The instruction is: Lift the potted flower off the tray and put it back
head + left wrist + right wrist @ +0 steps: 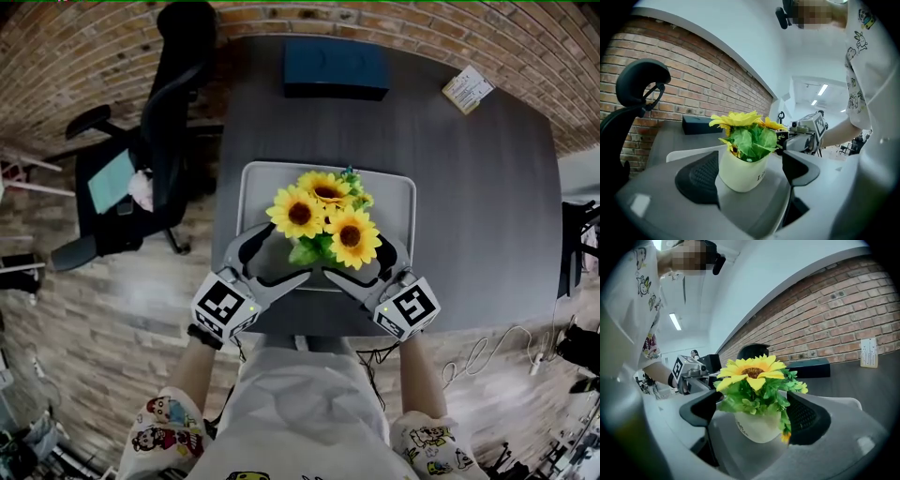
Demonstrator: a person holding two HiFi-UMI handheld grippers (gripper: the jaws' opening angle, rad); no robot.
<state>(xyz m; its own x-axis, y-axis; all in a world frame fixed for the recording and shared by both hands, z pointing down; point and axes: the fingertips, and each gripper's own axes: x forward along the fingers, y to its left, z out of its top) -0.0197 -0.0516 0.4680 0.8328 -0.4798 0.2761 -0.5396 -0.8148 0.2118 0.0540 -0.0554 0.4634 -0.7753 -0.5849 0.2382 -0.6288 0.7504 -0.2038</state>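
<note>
L claw [278, 255] and R claw [361, 261] are both wide open. Each has the potted flower [323, 216] between its jaws w/o clamping it. Pot is inside the tray [251, 187] outline, base hidden by the claws, mid-surface [487, 187]. Beyond: blue box [336, 67]; office chair [159, 141] off to the left.

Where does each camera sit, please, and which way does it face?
Head view: on the person's head, steeply down at the potted flower and tray; both forearms, left gripper, right gripper show.
Left gripper view: on that gripper, along its open jaws at the potted flower; torso shows.
Right gripper view: likewise, facing oppositely; torso shows.
Shared: both gripper views show the potted flower, brick wall, and each other's gripper.
</note>
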